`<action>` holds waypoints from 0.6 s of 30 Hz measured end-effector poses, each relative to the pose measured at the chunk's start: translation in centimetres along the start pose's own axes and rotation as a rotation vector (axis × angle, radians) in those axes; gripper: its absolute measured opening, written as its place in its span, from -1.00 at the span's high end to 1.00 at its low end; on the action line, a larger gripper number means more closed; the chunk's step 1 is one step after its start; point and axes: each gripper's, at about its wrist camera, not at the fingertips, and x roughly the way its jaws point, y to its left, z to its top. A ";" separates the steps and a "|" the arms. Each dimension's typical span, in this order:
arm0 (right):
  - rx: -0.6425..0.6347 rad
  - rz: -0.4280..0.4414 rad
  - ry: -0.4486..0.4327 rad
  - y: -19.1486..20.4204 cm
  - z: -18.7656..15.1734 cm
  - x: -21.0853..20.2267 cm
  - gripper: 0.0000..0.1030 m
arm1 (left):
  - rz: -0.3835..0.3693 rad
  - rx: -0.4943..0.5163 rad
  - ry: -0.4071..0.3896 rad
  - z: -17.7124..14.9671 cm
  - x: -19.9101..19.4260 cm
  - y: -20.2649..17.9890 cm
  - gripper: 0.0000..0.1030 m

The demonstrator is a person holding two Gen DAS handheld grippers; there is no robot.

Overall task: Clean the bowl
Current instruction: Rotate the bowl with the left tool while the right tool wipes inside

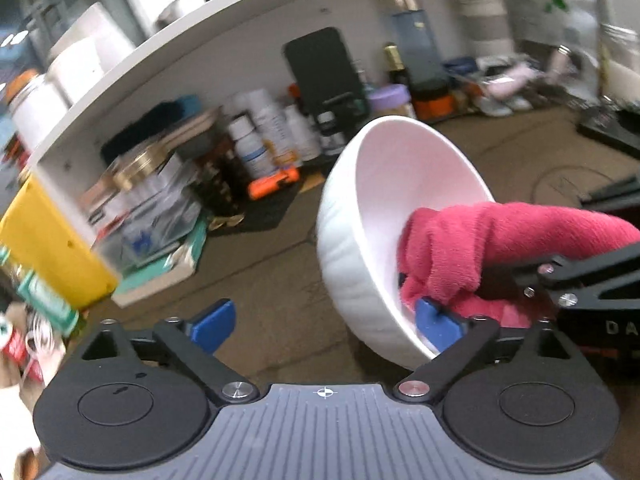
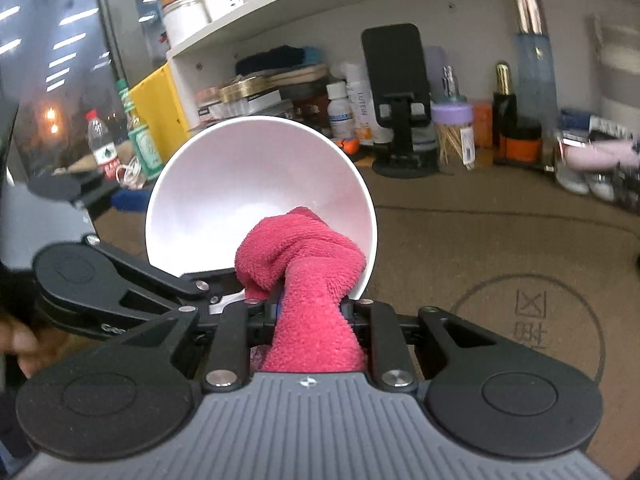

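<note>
Gleaming white bowl (image 2: 256, 184) tilted; right claw (image 2: 310, 308) clamps pink cloth (image 2: 308, 264), left claw (image 1: 324, 326) spread wide.

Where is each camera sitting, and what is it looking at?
Left wrist: sits on the left gripper, facing the tilted white bowl and shelf; its blue pad lies inside the rim.
Right wrist: sits on the right gripper, looking into the bowl; its jaws clamp the pink cloth.
Both show bowl, cloth and the black phone on its stand.
</note>
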 end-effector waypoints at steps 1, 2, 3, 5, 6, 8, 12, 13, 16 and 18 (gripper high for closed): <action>0.013 0.006 0.000 -0.2 0.0 0.0 0.58 | 0.007 -0.039 0.000 -0.2 0.1 0.0 -1.00; 0.035 0.018 -0.001 -0.5 0.0 0.0 0.58 | 0.011 -0.070 0.002 -0.3 0.3 0.0 -1.00; 0.051 0.026 -0.002 -0.7 -0.1 0.0 0.58 | 0.016 -0.101 0.005 -0.5 0.4 0.0 -1.00; 0.061 0.033 -0.003 -0.8 -0.1 0.1 0.58 | 0.024 -0.161 0.009 -0.9 0.6 0.0 -1.00; 0.064 0.034 -0.003 -0.8 -0.1 0.1 0.58 | 0.025 -0.183 0.001 -1.2 0.7 -0.1 -1.00; 0.074 0.036 -0.004 -0.9 -0.1 0.1 0.58 | 0.020 -0.209 -0.014 -1.6 0.7 0.0 -0.99; 0.086 0.049 -0.037 -1.1 -0.2 -0.4 0.59 | -0.109 -0.185 -0.054 -1.9 0.8 0.6 0.08; 0.086 0.053 -0.052 -1.0 -0.1 -0.7 0.58 | -0.122 -0.151 -0.058 -1.7 0.6 0.5 0.25; 0.067 0.036 -0.083 -0.7 0.2 -1.5 0.57 | -0.120 -0.080 -0.059 -1.4 0.3 0.1 0.32; 0.048 0.015 -0.093 -0.6 0.4 -2.0 0.57 | -0.136 -0.048 -0.056 -1.5 0.1 0.3 0.34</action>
